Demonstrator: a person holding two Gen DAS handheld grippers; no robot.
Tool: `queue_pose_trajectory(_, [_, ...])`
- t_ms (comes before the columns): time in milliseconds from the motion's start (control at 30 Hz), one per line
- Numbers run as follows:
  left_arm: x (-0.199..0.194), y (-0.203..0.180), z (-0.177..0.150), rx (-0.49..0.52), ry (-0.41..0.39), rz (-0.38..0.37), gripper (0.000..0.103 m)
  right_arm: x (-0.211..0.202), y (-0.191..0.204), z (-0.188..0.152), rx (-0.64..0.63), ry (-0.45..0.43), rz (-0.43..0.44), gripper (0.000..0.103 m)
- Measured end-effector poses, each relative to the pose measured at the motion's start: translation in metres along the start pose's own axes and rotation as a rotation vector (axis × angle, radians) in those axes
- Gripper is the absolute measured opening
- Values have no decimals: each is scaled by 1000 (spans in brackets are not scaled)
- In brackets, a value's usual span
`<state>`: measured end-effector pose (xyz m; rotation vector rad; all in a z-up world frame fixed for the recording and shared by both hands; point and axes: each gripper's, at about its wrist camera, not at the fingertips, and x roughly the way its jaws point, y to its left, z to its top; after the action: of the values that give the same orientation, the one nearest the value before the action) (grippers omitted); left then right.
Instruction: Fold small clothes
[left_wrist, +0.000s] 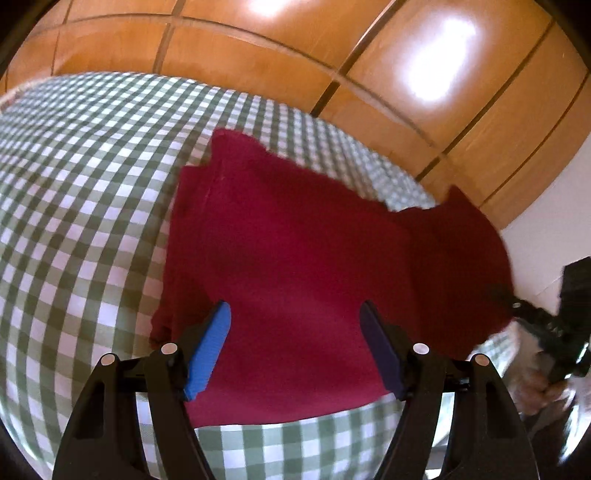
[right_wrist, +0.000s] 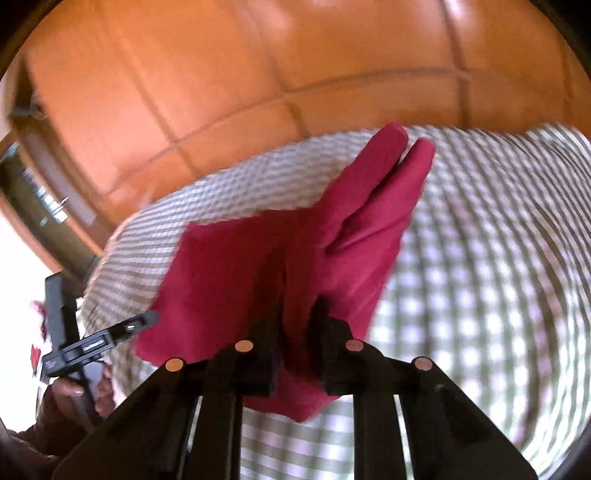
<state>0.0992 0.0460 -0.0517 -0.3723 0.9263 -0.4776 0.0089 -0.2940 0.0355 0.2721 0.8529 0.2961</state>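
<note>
Red garment (left_wrist: 295, 258): soft matt cloth, fine knit look, slightly ragged at the far edge.
Gingham cover (left_wrist: 92, 184): woven cloth, green and white check, matt, smooth-lying.
Panelled cabinet fronts (left_wrist: 295, 44): orange-brown wood, glossy varnish throwing bright reflections, dark grooves between panels.
Left tool (left_wrist: 295, 347): black matt plastic arms, small pale round caps at the pivots; one pad (left_wrist: 207, 350) bright blue, ribbed, rubbery in look.
Right tool (right_wrist: 297, 343): the same black matt plastic, blurred; pads hidden in the cloth.
</note>
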Motion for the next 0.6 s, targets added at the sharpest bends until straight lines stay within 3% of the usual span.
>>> queue_pose_trajectory(67, [-9,3,4,-18,-11,-60,71,12,29,2,-68,17,64,10])
queue_pose_trajectory(133, [-16,3,6,-32,-24,-115,71,30,59,-1,-156,42,75,10])
queue_pose_trajectory(233, [-20,4,13,-55,-24,-173,79,59,85,-15,-216,95,88,9])
queue_pose_trajectory(300, [-17,4,17,-60,-14,-171,79,73,91,-24,-237,119,81,9])
queue_pose_trajectory(367, [-11,3,21,-76,21,-234,83,84,94,-32,-251,142,66,9])
queue_pose_trajectory(433, [1,2,24,-102,59,-282,88,85,98,-38,-281,137,53,9])
queue_pose_trajectory(600, [37,-18,39,-115,139,-328,88,88,107,-45,-337,121,30,10])
